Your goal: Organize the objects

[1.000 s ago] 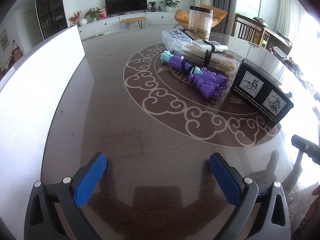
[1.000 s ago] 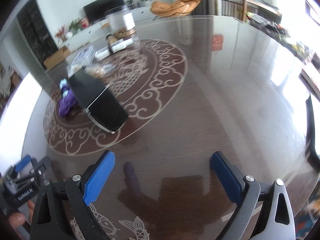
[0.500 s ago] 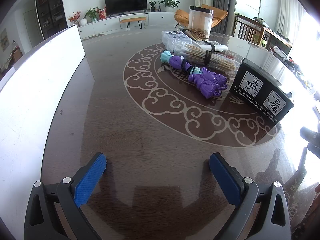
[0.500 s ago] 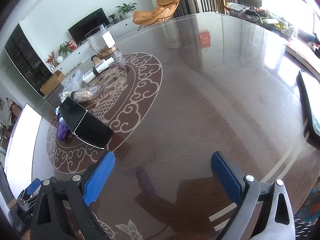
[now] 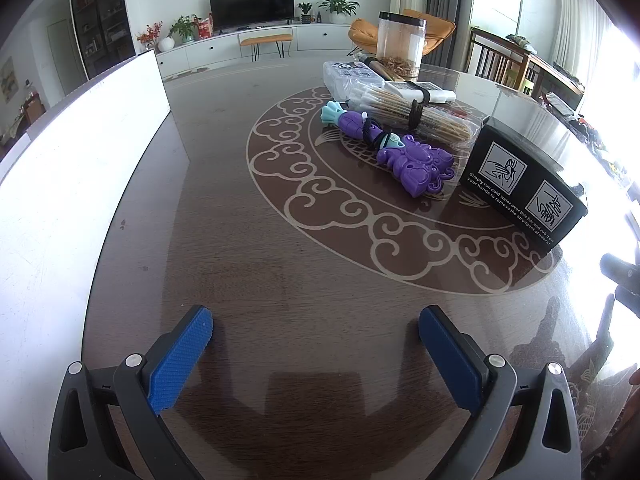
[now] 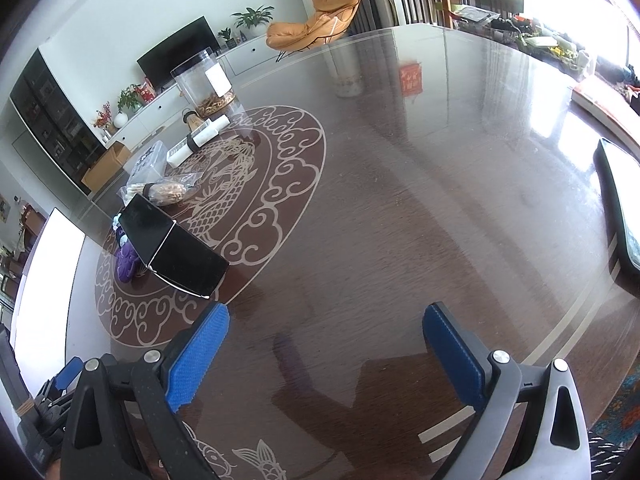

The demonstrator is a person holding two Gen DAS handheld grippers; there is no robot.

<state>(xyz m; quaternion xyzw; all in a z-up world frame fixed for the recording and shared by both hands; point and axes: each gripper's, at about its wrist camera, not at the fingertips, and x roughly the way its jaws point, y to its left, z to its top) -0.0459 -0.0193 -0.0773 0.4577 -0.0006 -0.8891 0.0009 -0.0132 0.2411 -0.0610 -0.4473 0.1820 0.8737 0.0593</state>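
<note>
On the dark round table (image 5: 280, 264) lie a purple toy (image 5: 404, 156) with a teal end, a bag of wooden skewers (image 5: 412, 114), a clear plastic box (image 5: 350, 74), a white roll (image 5: 424, 92), a clear jar (image 5: 401, 46) and a black box (image 5: 524, 184) with white pictograms. My left gripper (image 5: 316, 338) stands open over bare table, well short of the toy. My right gripper (image 6: 326, 336) is open too, with the black box (image 6: 176, 248) to its upper left. The purple toy (image 6: 127, 266) peeks out behind that box.
A white board (image 5: 76, 184) runs along the table's left side. A dark flat device (image 6: 620, 208) lies at the table's right edge. A television, cabinets, plants, chairs and an orange lounge chair (image 5: 404, 32) stand beyond the table.
My right gripper has swung and lifted, so the black box sits farther to the upper left in its view. The left gripper has stayed still.
</note>
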